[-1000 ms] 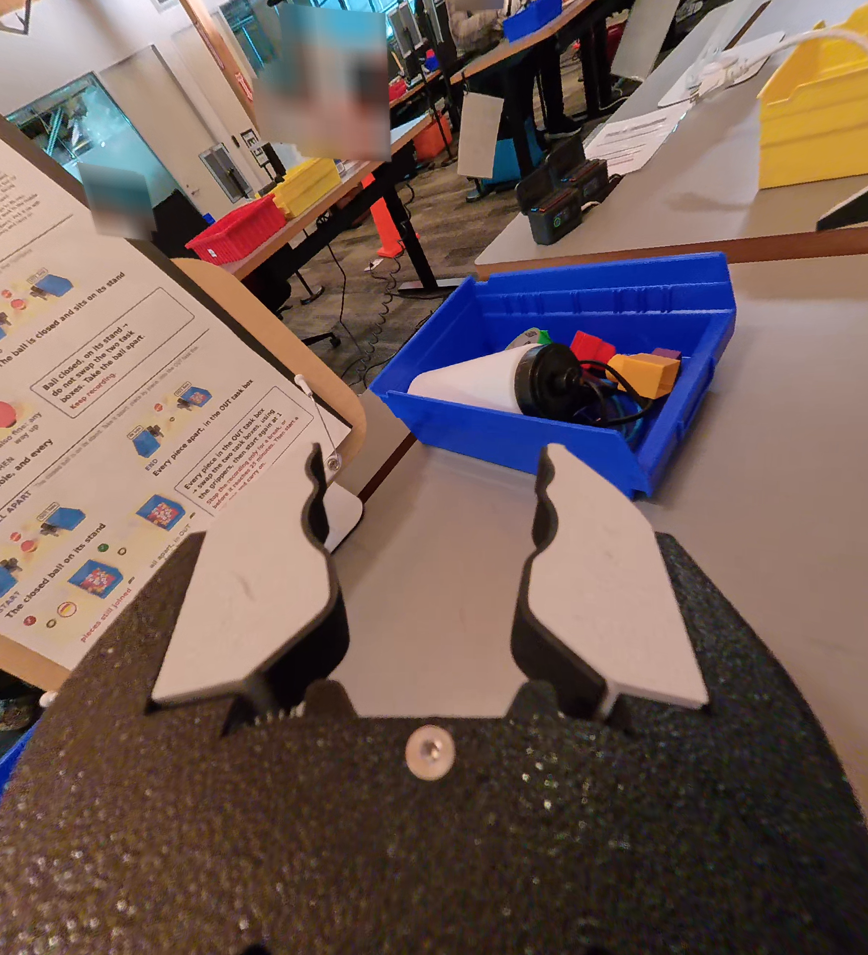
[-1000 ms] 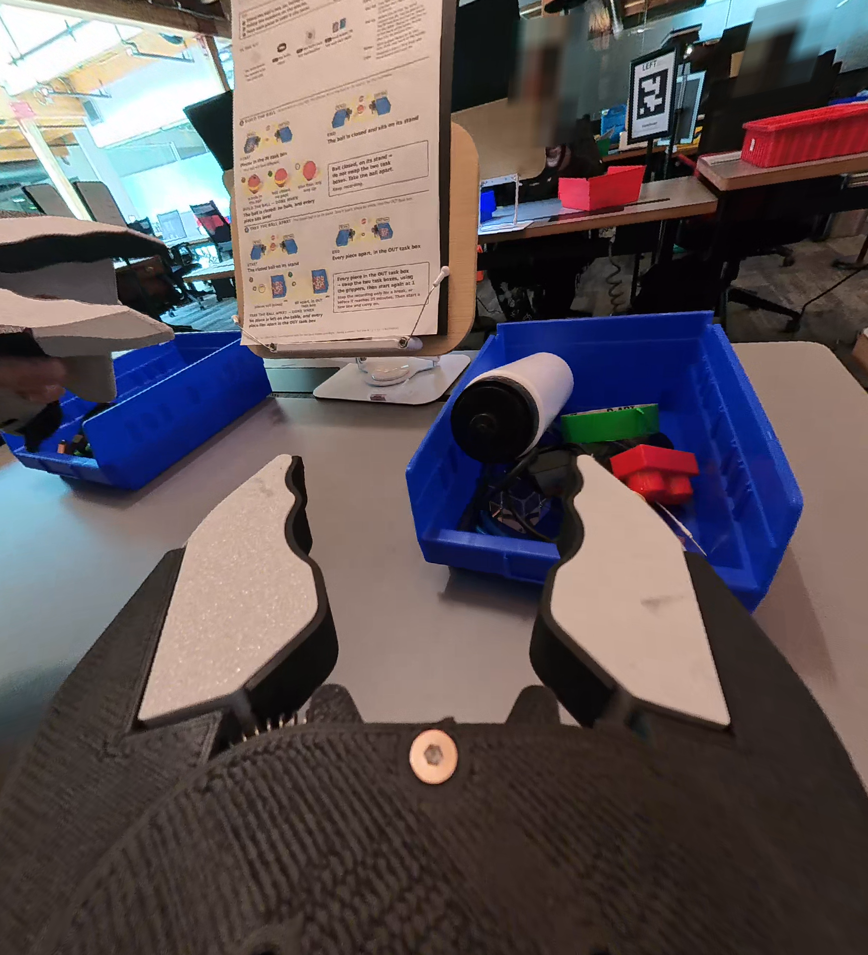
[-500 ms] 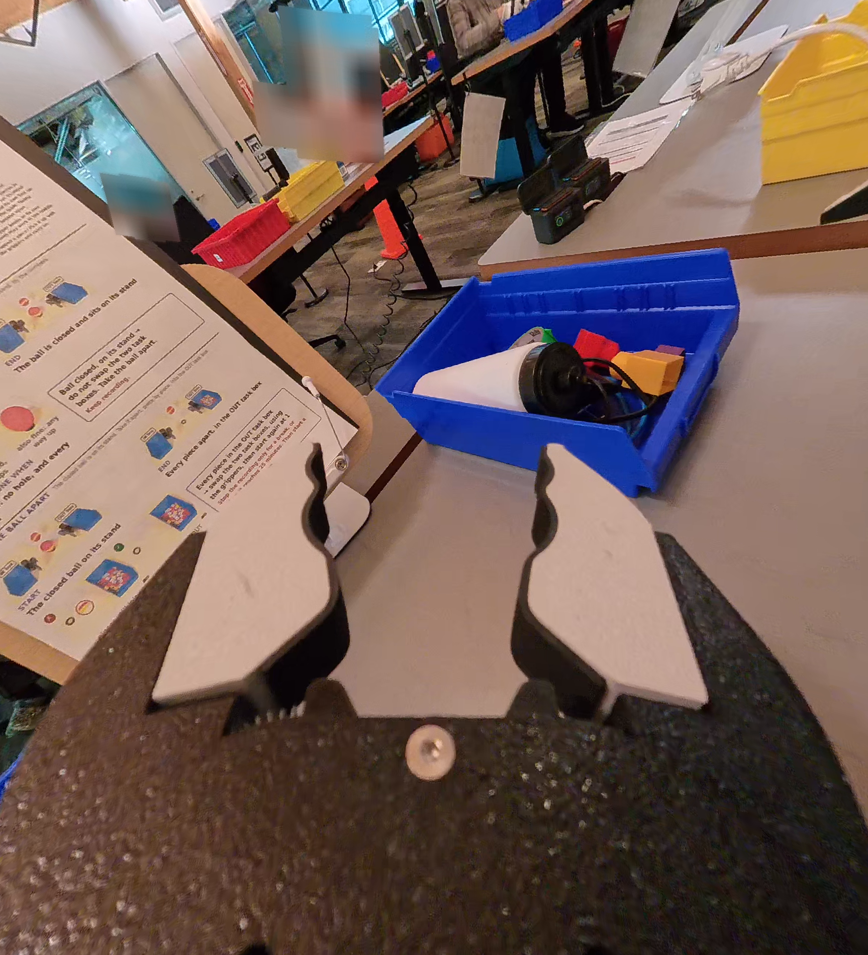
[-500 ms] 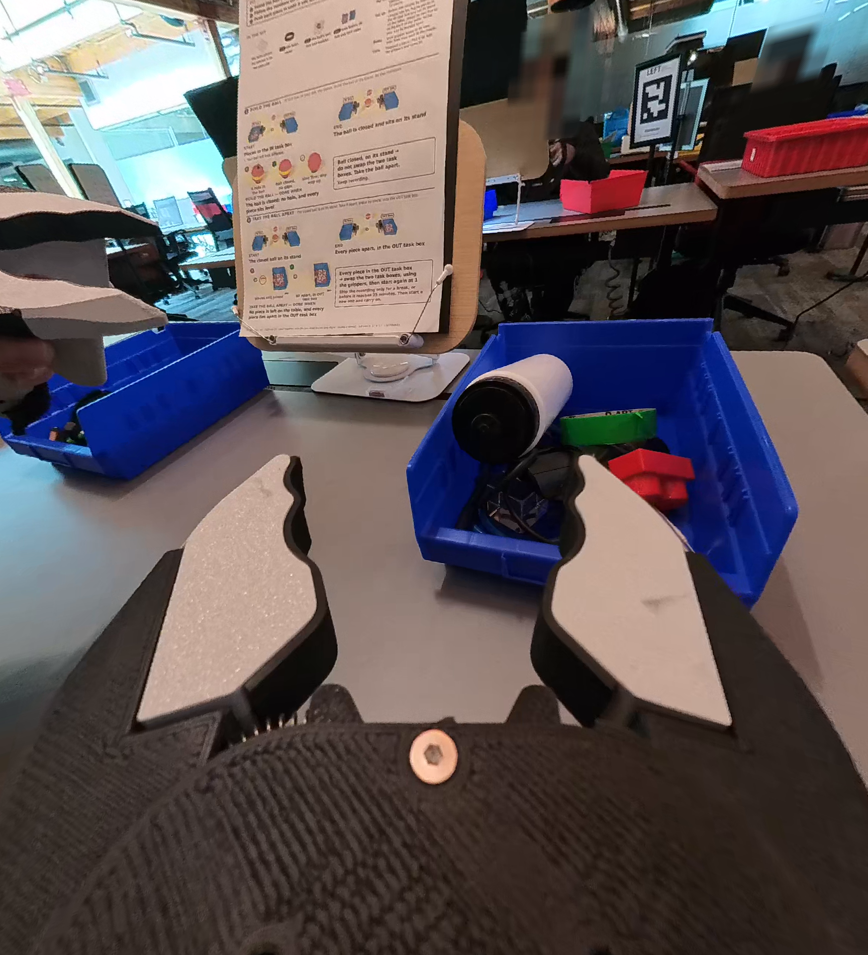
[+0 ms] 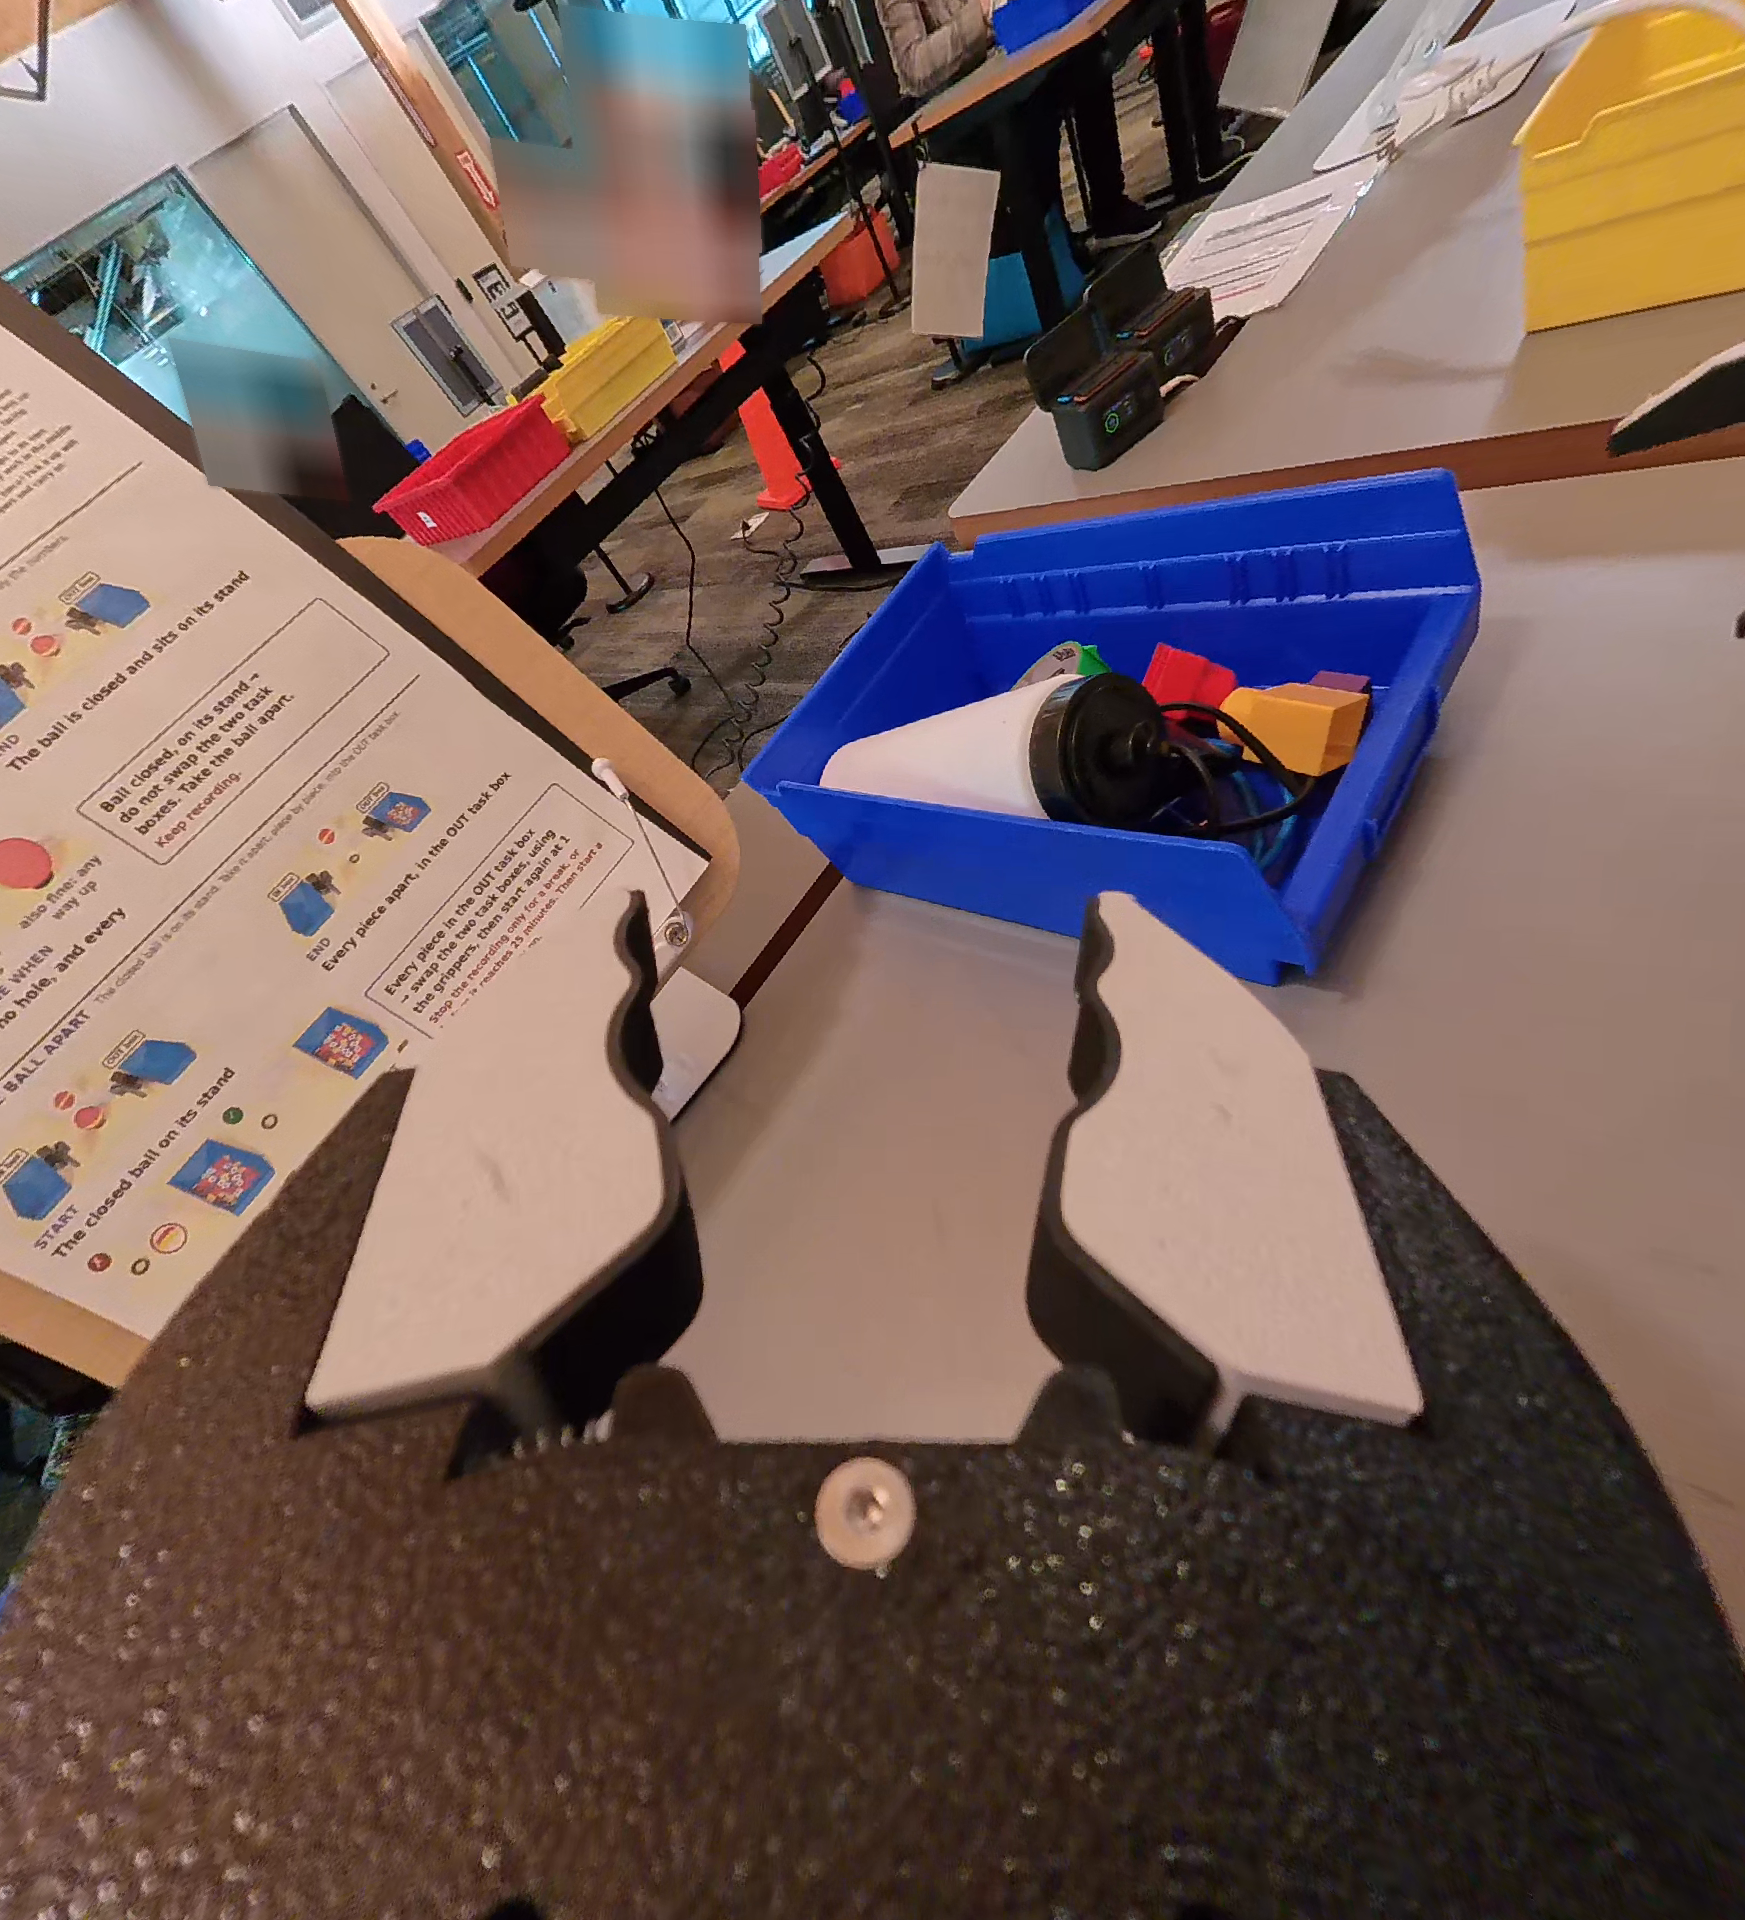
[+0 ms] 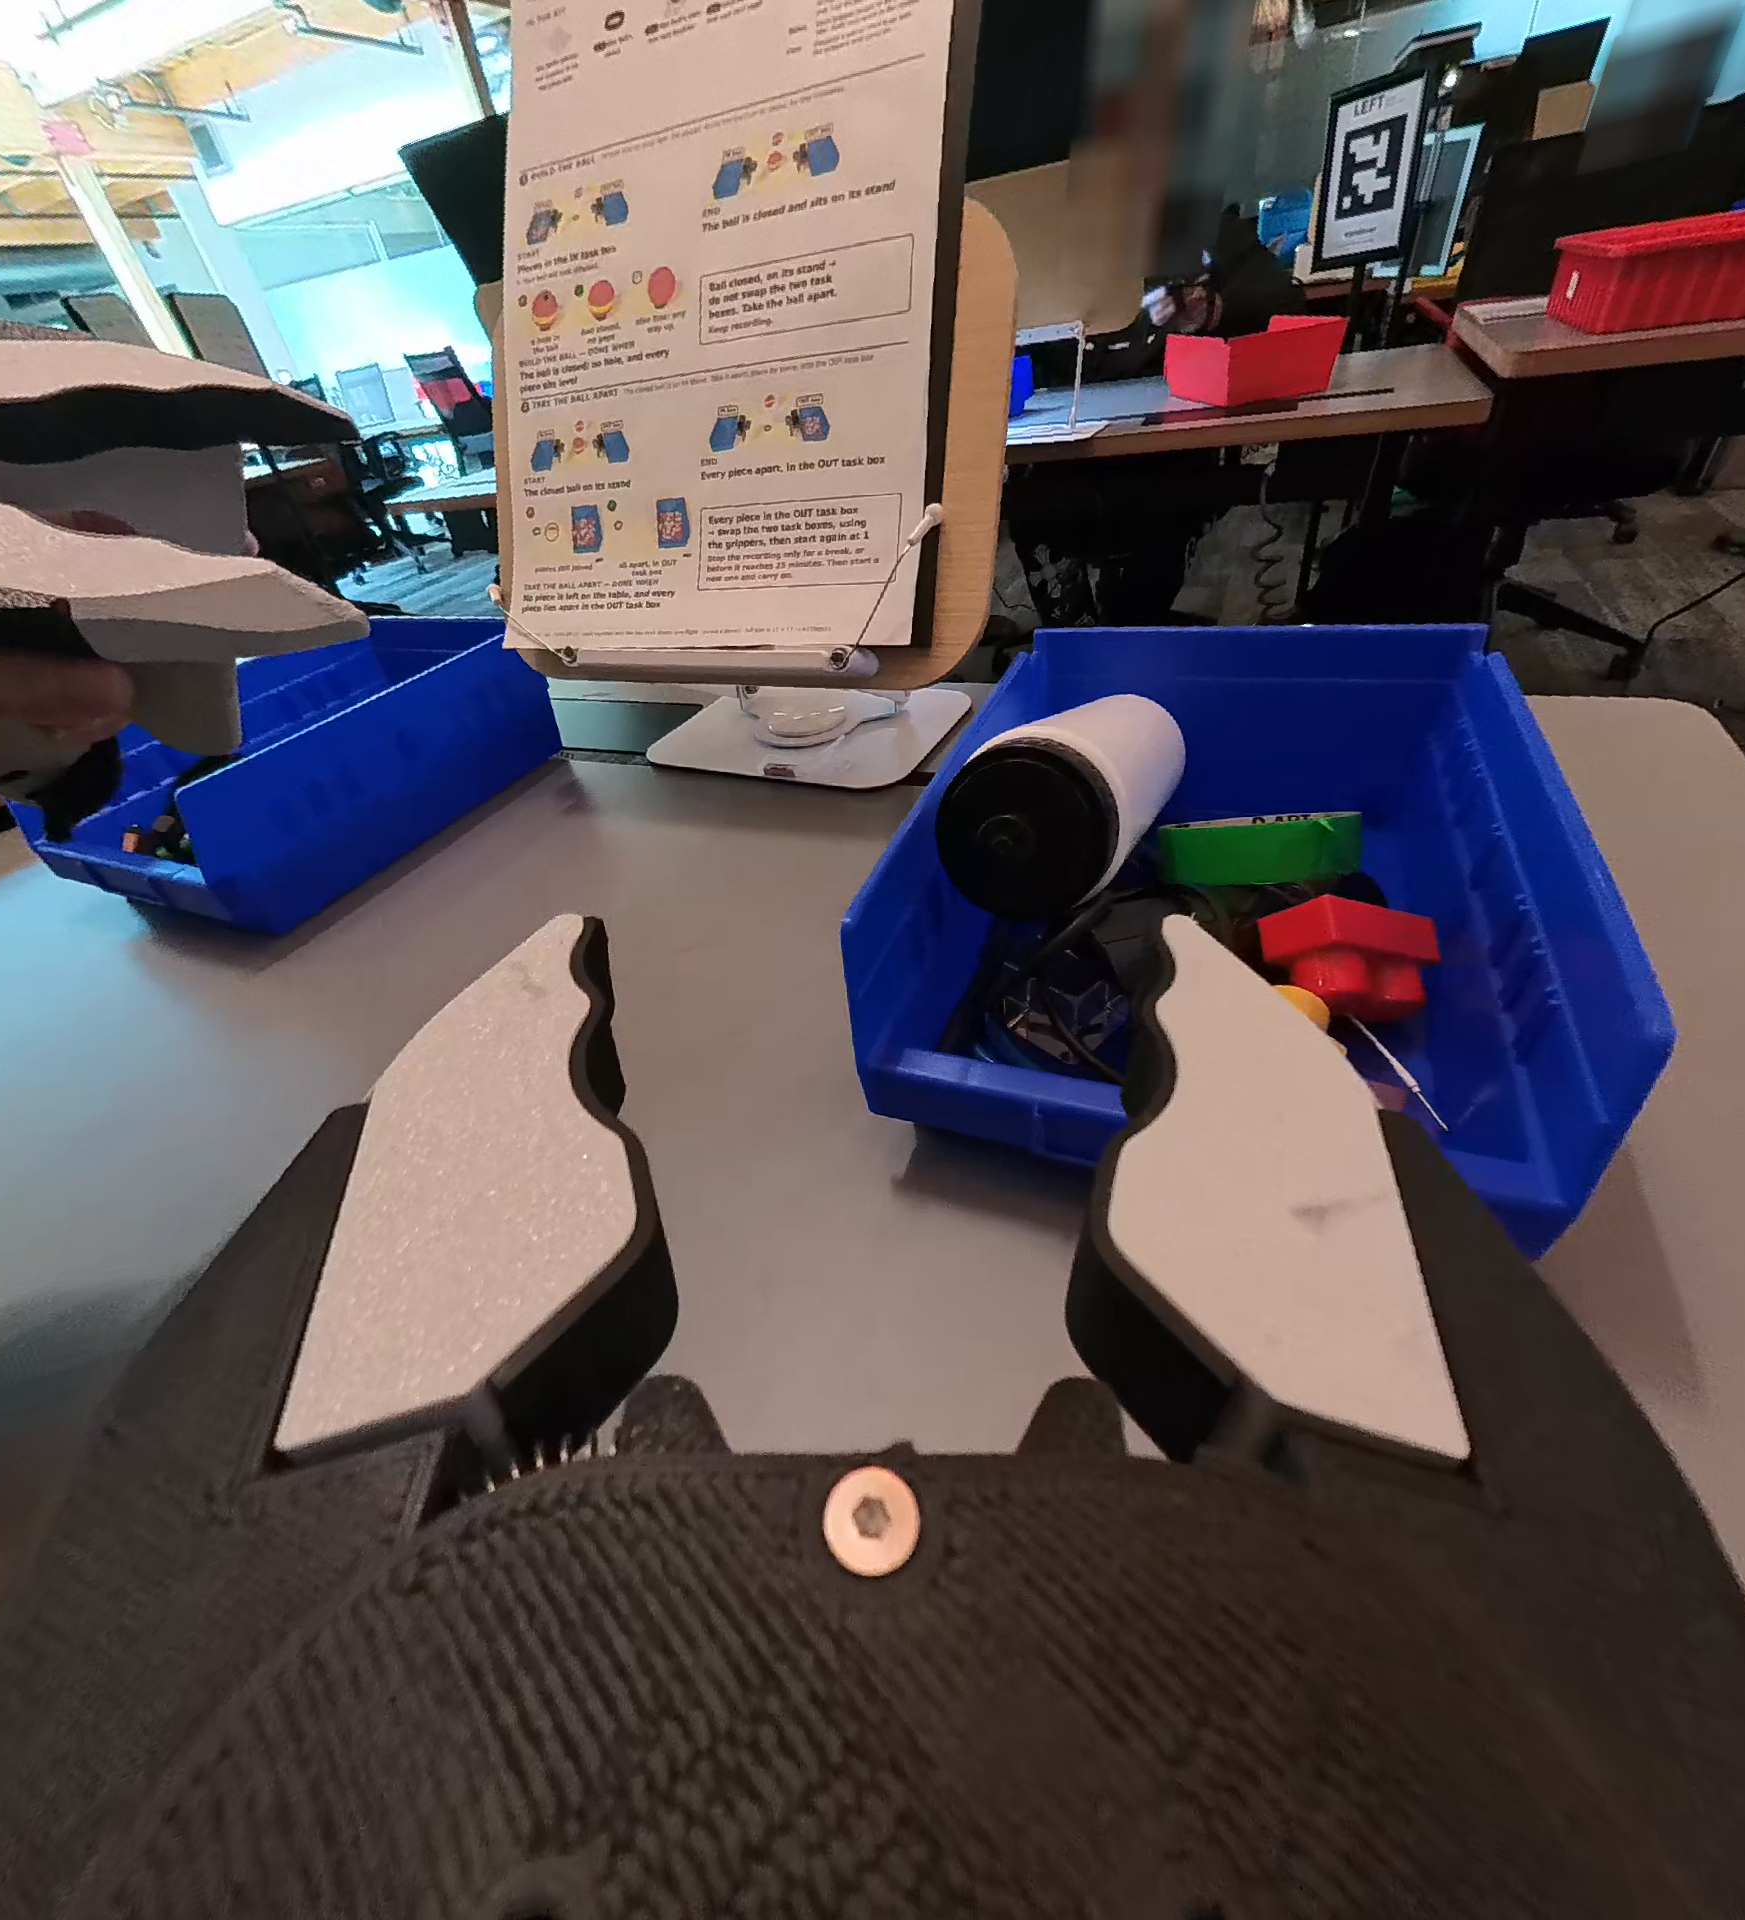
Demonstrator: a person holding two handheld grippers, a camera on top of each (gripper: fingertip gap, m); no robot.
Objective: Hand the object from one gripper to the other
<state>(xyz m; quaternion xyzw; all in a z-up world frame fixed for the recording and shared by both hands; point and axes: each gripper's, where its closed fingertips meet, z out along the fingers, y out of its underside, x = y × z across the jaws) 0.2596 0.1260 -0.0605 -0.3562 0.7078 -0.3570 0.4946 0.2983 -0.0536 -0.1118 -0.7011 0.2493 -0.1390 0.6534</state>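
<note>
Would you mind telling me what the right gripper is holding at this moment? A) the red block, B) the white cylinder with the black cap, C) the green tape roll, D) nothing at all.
D: the right gripper is open with only bare table between its fingers, while the white cylinder, red block and green tape roll all lie in the blue bin.

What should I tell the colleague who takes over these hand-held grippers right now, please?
Left hand-held gripper: open, empty, held above the grey table.
Right hand-held gripper: open, empty, at the near edge of the right blue bin.
That bin holds a white cylinder with a black end, a roll of green tape, a red block and cables.
A second blue bin sits to the left.
Done: nothing picked up.
Left: grasp one object, pass it to the other gripper.
</note>
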